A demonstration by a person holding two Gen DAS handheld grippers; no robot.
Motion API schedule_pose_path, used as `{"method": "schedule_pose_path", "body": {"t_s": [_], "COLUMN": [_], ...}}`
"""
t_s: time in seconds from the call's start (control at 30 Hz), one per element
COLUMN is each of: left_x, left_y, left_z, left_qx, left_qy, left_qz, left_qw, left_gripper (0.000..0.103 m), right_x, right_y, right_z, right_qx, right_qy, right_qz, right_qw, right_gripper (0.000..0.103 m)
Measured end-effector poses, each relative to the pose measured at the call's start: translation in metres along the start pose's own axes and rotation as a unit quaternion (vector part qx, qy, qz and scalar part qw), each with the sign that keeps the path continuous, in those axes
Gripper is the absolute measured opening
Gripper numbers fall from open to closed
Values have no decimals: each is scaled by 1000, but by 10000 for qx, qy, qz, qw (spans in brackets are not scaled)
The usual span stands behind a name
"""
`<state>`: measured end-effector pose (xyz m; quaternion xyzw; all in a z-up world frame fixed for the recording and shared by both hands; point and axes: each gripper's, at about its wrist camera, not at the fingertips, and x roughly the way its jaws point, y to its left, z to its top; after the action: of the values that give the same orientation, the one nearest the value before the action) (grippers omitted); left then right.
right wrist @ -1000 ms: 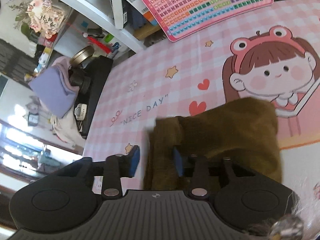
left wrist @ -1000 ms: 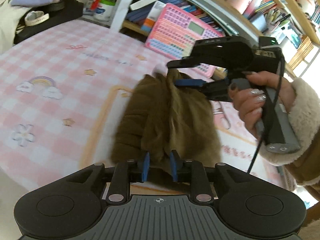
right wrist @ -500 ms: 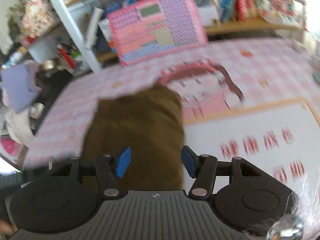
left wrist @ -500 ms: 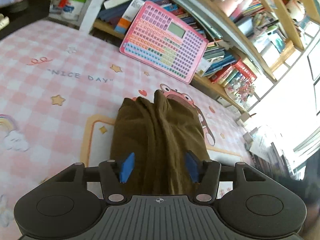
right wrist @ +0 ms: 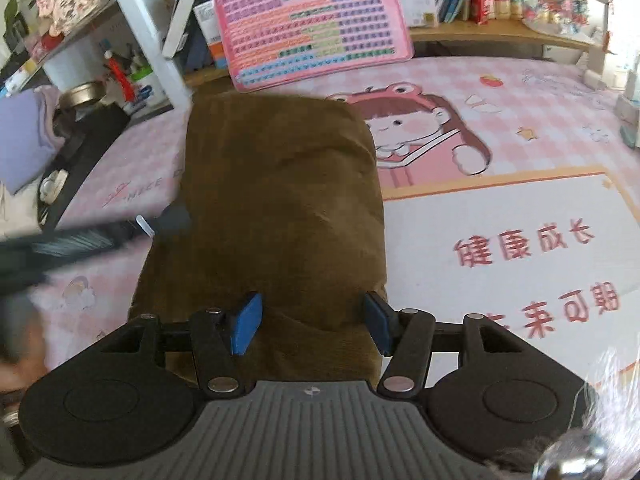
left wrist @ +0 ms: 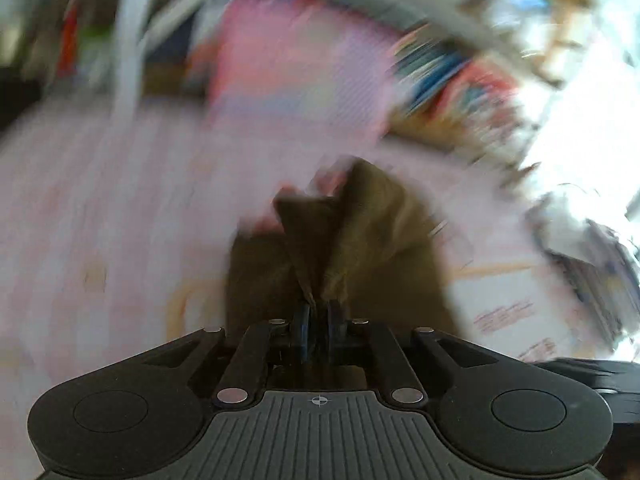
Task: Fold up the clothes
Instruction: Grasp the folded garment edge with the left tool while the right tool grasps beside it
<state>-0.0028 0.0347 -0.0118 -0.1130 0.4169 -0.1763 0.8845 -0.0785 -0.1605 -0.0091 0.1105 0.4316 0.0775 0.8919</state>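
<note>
A brown fleecy garment (right wrist: 280, 200) lies folded into a long block on the pink cartoon mat (right wrist: 520, 128). My right gripper (right wrist: 310, 316) hovers open over its near end, blue pads apart on either side of the cloth and not pressing it. The left wrist view is badly blurred. There my left gripper (left wrist: 318, 312) is closing, its jaws almost together, and pinches a raised fold of the brown garment (left wrist: 360, 248). In the right wrist view the left gripper (right wrist: 168, 220) comes in as a dark blur at the garment's left edge.
A pink toy keyboard (right wrist: 308, 20) leans against a bookshelf behind the mat. A white post (right wrist: 148, 32) stands at the back left. Further left are a purple cloth (right wrist: 20, 136) and a black object (right wrist: 80, 152). The mat's right half is printed with red characters (right wrist: 520, 248).
My left gripper has gone from wide open over the garment to pinched on a fold, and its view has swung into blur. My right gripper stays open; its view has steadied over the near end.
</note>
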Motion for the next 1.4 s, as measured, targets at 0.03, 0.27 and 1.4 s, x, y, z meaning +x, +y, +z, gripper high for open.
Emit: {"method": "schedule_pose_path", "body": {"t_s": [0.03, 0.27, 1.4], "left_x": [0, -19, -23], "left_y": [6, 5, 37], "left_z": [-2, 2, -8], "left_qx": [-102, -11, -613], "left_qy": [-26, -293, -70], "left_qz": [-60, -235, -90], "left_qw": [9999, 9993, 9981], "left_gripper": [10, 18, 76], "right_x": [2, 0, 11], "right_y": [2, -3, -53], "right_z": [-1, 0, 5], "right_qx": [-50, 13, 1642], "right_qy": [31, -44, 271], "right_qz": [-3, -29, 656], "right_qw": [10000, 10000, 9839], "right_gripper": [56, 58, 62]}}
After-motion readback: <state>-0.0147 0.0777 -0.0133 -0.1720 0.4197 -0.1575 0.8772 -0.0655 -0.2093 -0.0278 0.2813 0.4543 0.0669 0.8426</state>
